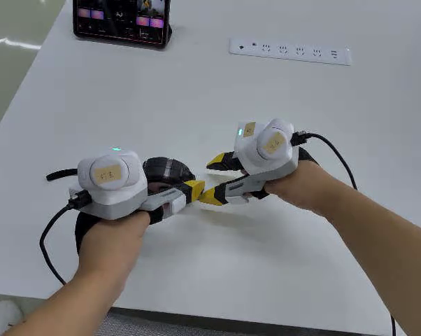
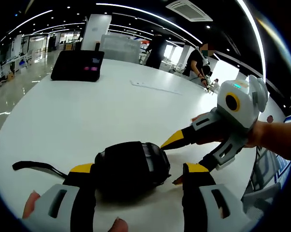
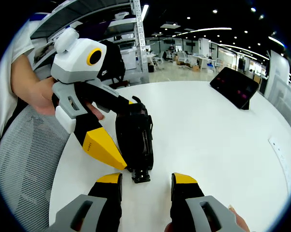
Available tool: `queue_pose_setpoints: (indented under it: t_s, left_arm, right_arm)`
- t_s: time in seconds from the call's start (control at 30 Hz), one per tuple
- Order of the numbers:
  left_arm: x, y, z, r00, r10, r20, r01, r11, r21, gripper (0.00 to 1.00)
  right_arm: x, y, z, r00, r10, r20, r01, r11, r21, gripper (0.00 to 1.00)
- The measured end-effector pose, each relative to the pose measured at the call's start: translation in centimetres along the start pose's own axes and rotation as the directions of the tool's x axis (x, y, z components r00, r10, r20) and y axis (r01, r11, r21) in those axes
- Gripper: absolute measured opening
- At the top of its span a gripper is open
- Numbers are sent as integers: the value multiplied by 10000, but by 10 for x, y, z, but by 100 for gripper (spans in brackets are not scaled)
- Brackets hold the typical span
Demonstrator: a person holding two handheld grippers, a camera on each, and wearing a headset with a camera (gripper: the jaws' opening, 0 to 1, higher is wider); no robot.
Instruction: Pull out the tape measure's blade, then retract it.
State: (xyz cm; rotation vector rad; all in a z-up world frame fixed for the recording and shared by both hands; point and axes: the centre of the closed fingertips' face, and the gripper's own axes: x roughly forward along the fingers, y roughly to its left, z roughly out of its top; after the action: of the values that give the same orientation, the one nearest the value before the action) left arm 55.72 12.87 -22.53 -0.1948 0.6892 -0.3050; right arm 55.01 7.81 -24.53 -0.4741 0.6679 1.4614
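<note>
Black tape measure (image 1: pixel 167 170) is sitting on the white table (image 1: pixel 196 91), sandwiched between the jaws of the left gripper (image 2: pixel 139 170). One jaw is right up against the case and the other looks a hair off it, so I can't tell if it's actually squeezing. The right gripper (image 3: pixel 146 180) points in from the opposite side, jaws spread apart. A small black tab (image 3: pixel 141 175) on the case's near end sits just ahead of the gap.

Each hand wraps its handle low over the table. The left gripper view catches the wrist strap (image 2: pixel 36 166) trailing off the case. The head view adds a power strip (image 1: pixel 289 50) and a tablet (image 1: pixel 122 19) at the far side.
</note>
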Motion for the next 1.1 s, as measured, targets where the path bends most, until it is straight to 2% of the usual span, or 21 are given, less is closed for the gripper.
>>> queue_pose_setpoints:
  t_s: [0.27,0.57,0.63,0.83,1.1]
  left_arm:
    - [-4,-3,0,9997,-260,15,259,9991,328,71]
    - [-9,-7,-3,9988,-469,-132,481,9924,1133,74]
    - [-10,-6,-5,9985,-469,-268,498,9913,1222,73]
    - [-13,-3,-5,9985,-497,-213,523,9875,1489,77]
    - [-18,-6,-6,9964,-833,-148,846,9801,1798,82]
  right_arm:
    - [-10,0,-1,9998,-215,56,215,9998,40,38]
    - [-22,1,-4,9982,-555,207,549,9981,281,42]
    - [-26,1,-4,9974,-664,277,653,9971,385,44]
    - [-33,5,-9,9956,-889,287,871,9945,587,49]
    - [-47,3,-15,9914,-1275,302,1250,9894,733,52]
